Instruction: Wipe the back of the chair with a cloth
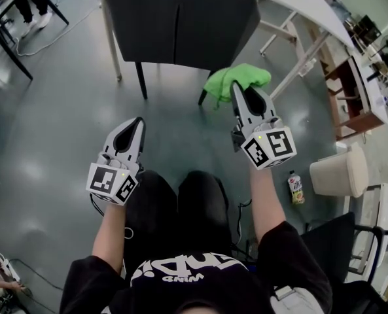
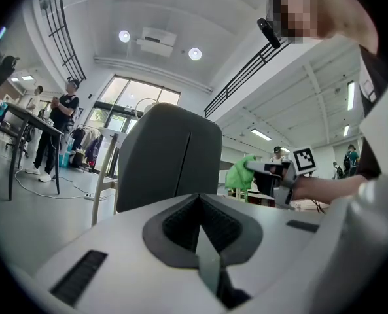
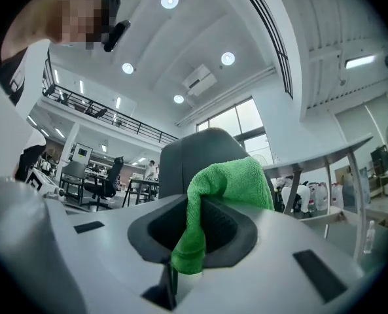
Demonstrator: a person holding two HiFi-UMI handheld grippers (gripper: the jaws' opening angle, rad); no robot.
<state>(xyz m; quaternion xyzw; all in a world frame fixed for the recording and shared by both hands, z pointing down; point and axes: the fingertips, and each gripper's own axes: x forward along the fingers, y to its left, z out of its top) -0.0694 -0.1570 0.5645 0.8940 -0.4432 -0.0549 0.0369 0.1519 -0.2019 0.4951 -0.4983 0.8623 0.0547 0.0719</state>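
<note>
Right tongs (image 1: 238, 91) clamp cloth (image 1: 236, 77) short of chair back (image 1: 180, 18); left tongs (image 1: 139, 123) closed, empty.

Head view looks down; both gripper views face the chair (image 1: 180, 18).

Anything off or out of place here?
Only a bottle sitting on the floor off to the right, beside a beige seat. Otherwise normal: the chair stands upright and the green cloth is pinched in the right gripper.
</note>
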